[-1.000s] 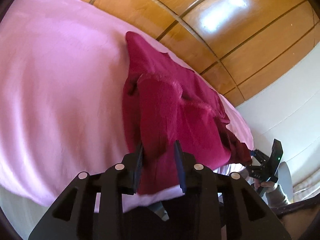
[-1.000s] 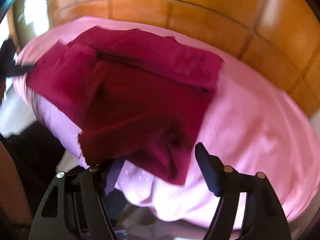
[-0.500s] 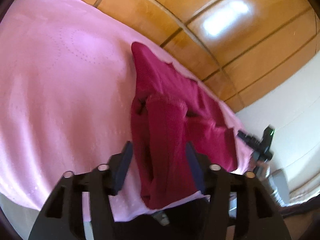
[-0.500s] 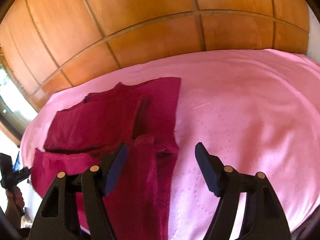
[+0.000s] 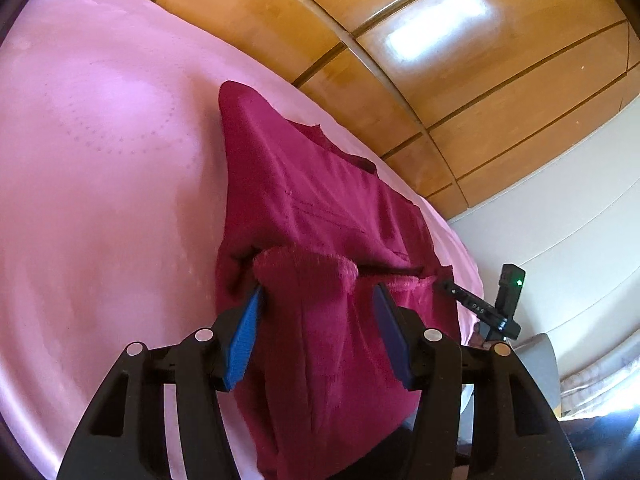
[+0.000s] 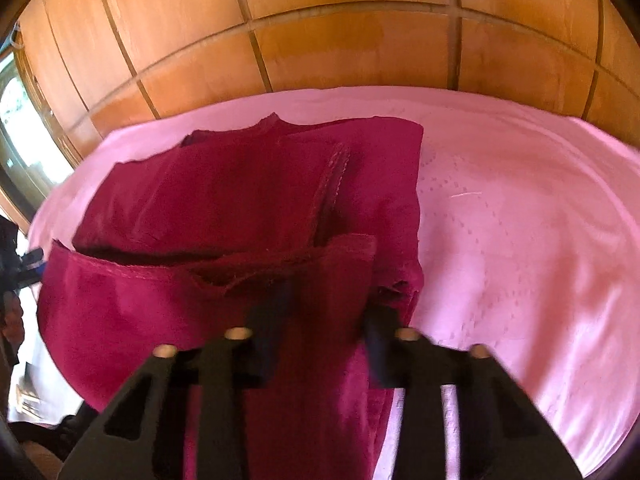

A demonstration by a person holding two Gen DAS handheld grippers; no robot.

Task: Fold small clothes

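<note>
My right tongs [image 6: 326,316] just closed, pinching the near hem of the maroon garment [image 6: 248,200] on the pink bed [image 6: 520,220]; my left tongs [image 5: 316,320] stand half-wide, straddling its raised fold.

Both views are bright with daylight. In the left wrist view, a white glare patch sits on the wood panelling [image 5: 440,32] above and right of the left gripper [image 5: 320,320]; focus is sharp. The right wrist view is motion-blurred, worst at the right gripper [image 6: 326,320]. Overexposed window [image 6: 20,128] far left. Fisheye bending and dark vignette at edges.
</note>
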